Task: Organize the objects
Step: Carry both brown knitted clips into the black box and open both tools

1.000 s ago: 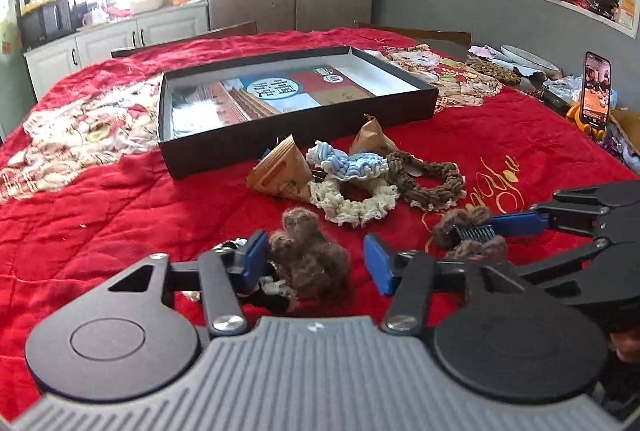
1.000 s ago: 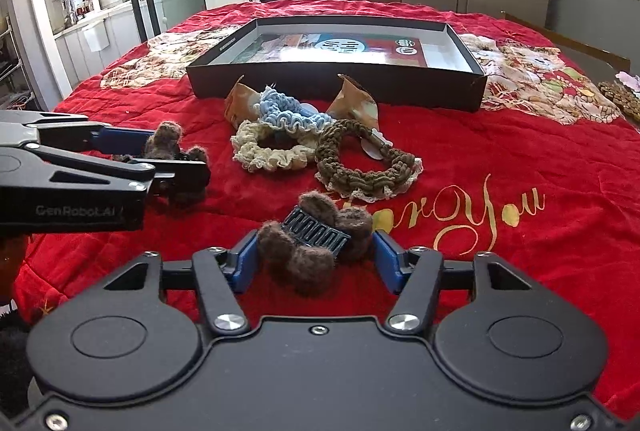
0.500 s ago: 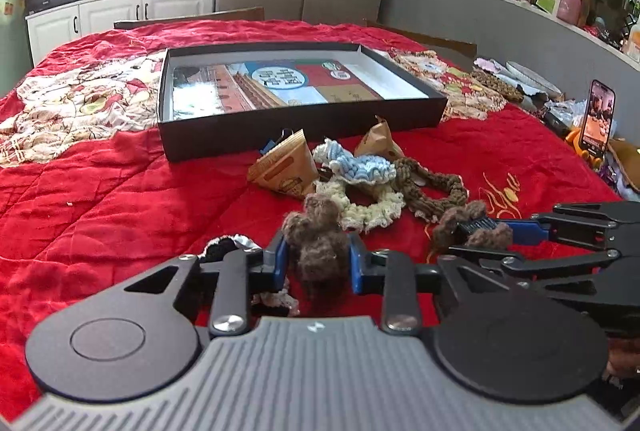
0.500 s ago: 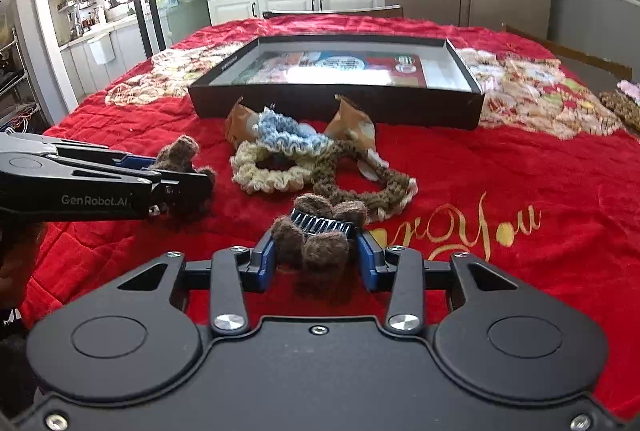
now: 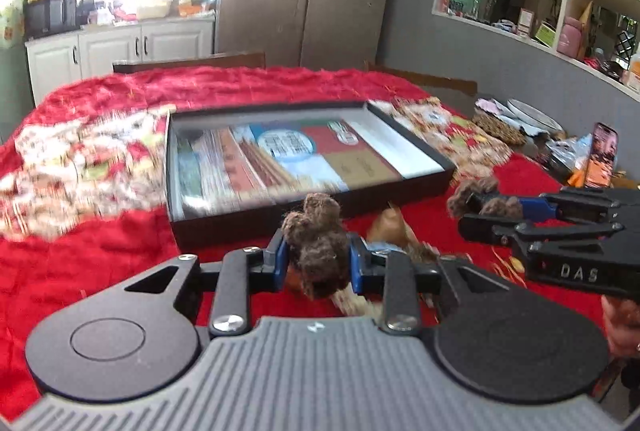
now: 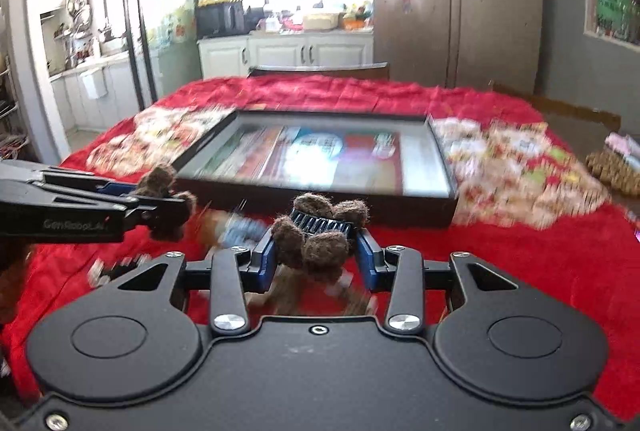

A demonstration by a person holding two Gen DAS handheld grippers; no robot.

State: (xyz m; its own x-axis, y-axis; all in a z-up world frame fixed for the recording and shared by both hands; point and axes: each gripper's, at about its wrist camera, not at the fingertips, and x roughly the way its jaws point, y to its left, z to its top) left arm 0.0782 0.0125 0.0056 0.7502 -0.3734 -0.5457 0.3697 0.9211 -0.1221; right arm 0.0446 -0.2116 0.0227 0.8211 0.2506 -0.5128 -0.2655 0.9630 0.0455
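Observation:
My left gripper (image 5: 318,263) is shut on a brown fuzzy hair clip (image 5: 316,243) and holds it above the red cloth, just short of the black box (image 5: 256,227). My right gripper (image 6: 318,255) is shut on a second brown fuzzy clip with a black comb (image 6: 320,235), also lifted, near the box's front wall (image 6: 400,213). Each gripper shows in the other's view: the right one (image 5: 464,205) and the left one (image 6: 176,205). The box lies open with a printed sheet inside.
Scrunchies and a tan pouch (image 5: 390,225) lie blurred on the red cloth (image 6: 520,263) under the grippers. A phone (image 5: 602,155) stands at the right edge. Chairs stand behind the table, and cabinets line the far wall.
Both grippers closed on their brown clips, lifted them off the cloth and moved forward toward the box. The view is blurred from motion.

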